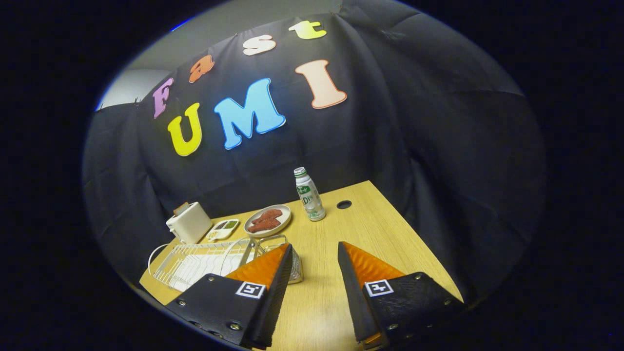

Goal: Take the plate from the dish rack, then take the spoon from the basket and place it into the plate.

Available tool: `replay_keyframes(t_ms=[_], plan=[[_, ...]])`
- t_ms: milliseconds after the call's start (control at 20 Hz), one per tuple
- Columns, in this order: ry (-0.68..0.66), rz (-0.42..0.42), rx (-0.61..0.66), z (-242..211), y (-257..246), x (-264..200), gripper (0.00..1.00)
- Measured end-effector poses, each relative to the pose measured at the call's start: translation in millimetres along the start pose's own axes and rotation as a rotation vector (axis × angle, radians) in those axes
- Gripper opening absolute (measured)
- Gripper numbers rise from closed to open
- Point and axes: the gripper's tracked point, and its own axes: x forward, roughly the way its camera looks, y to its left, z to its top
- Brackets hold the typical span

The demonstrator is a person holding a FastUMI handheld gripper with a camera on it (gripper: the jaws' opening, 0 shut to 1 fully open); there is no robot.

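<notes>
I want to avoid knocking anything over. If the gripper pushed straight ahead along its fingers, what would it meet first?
The open gripper has bare wooden table just ahead. Further along that line stands the small bottle, probably the first thing met, though depth is hard to judge. The dish rack lies off to the side.

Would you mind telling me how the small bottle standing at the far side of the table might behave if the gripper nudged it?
The bottle is tall, narrow and upright, so it would probably tip rather than slide. Being round, it may then roll across the table. The gripper is open, well short of it.
</notes>
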Motion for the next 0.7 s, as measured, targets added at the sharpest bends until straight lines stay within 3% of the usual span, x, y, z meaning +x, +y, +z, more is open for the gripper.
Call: replay_keyframes(t_ms=[300, 700], plan=[[-0.030, 0.042, 0.063, -12, 32, 43, 0.60], [0.013, 0.038, 0.157, -46, 38, 74, 0.59]])
